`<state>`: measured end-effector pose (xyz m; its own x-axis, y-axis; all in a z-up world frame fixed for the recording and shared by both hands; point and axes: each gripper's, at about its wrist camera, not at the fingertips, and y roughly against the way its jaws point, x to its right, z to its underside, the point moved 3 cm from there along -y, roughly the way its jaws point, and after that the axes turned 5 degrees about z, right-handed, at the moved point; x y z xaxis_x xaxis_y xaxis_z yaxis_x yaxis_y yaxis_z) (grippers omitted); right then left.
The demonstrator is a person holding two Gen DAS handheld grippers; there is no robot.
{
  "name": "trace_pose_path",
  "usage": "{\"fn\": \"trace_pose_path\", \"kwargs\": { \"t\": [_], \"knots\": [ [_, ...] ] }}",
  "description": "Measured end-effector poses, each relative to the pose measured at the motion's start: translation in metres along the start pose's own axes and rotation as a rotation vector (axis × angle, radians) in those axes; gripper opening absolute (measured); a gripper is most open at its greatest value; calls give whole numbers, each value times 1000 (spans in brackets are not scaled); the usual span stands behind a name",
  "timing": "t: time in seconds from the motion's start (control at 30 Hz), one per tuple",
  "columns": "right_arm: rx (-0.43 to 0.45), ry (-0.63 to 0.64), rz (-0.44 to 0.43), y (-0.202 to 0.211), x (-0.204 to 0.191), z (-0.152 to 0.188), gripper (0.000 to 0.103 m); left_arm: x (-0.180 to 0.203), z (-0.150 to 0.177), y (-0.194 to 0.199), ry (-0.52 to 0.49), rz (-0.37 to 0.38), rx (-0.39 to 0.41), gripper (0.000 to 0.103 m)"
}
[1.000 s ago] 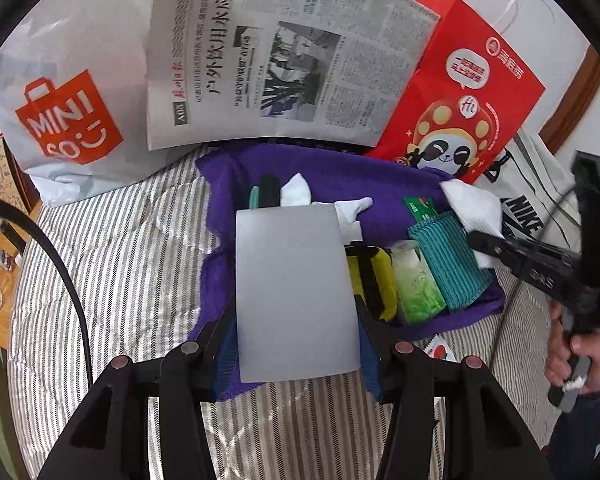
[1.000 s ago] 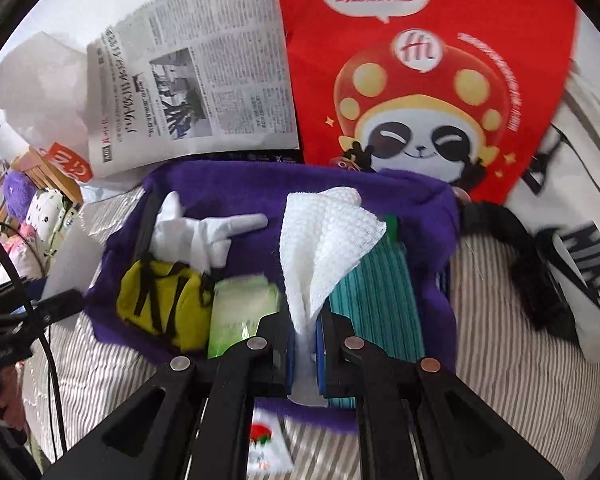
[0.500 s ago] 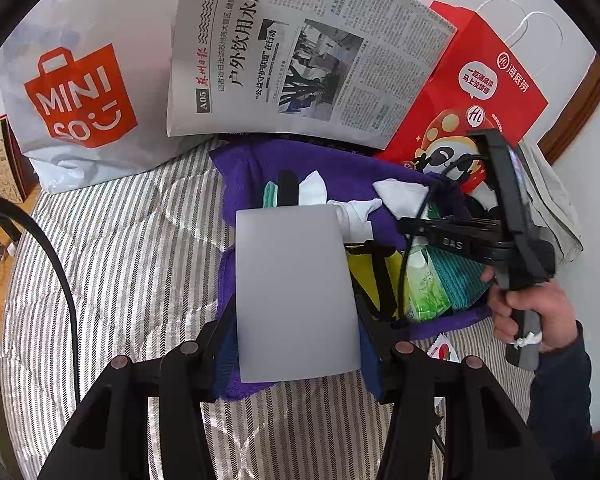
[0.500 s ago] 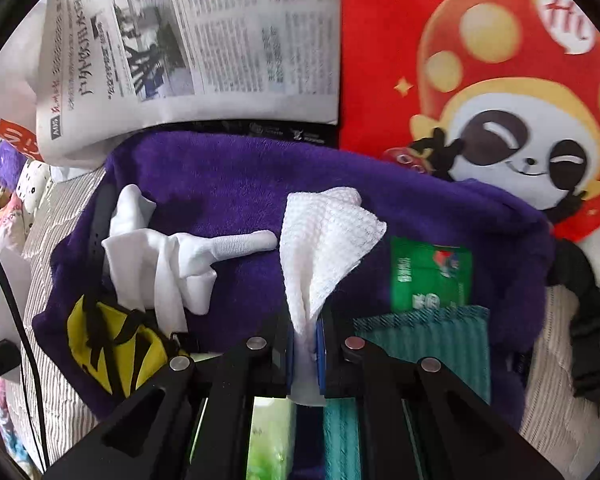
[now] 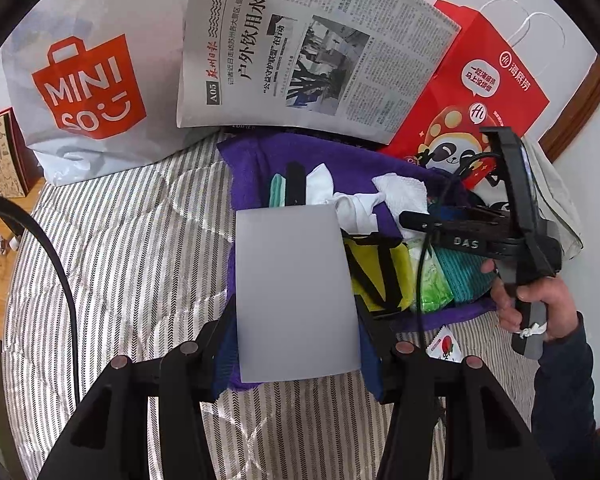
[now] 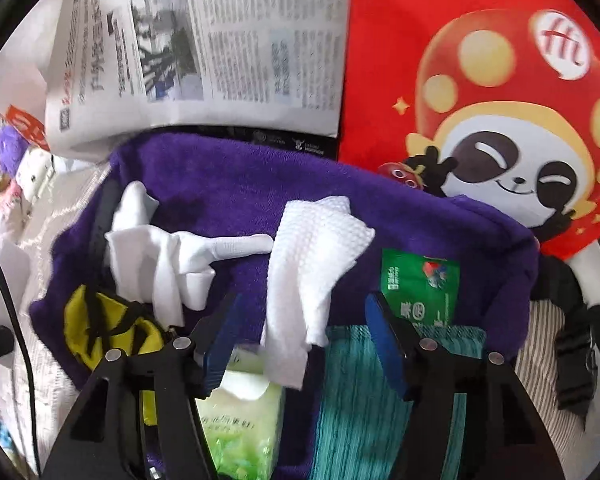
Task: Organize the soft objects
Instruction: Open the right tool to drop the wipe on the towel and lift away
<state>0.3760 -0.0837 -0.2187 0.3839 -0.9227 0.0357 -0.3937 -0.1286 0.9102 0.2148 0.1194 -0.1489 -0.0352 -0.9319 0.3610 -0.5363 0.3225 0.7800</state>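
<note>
Two gloves point(image 6: 172, 264), one white cloth point(image 6: 312, 256), one open right gripper point(image 6: 300, 340).

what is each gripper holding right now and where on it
Left gripper: grey card, gripped by its two side edges near the bottom. Right gripper: nothing; jaws just opened, white cloth lies loose between them.

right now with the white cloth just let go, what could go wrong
1. The white cloth lies loose between the right gripper fingers, whose jaws have just been opening; lifting away could snag it.
2. It drapes over the tissue pack and teal cloth, so it may slip off.
3. The left gripper holds a grey sheet that hides part of the purple towel.
</note>
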Motion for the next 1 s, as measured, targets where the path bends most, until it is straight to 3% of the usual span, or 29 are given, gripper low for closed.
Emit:
{"fn": "trace_pose_path", "kwargs": {
  "t": [0.13,0.3,0.67,0.8,1.0],
  "knots": [
    [12,-35,-26,17,8,2,63,5,0,0,8,27,-3,49],
    [59,-60,20,56,17,21,63,19,-3,-5,-12,24,-18,49],
    [151,-201,-45,144,53,127,65,59,-35,-34,-65,36,-48,49],
    [159,-269,-91,154,59,163,65,73,-49,-56,-99,18,-77,49],
    [185,-255,-13,154,67,194,65,87,-68,-95,-153,-44,-116,50]
  ]
}}
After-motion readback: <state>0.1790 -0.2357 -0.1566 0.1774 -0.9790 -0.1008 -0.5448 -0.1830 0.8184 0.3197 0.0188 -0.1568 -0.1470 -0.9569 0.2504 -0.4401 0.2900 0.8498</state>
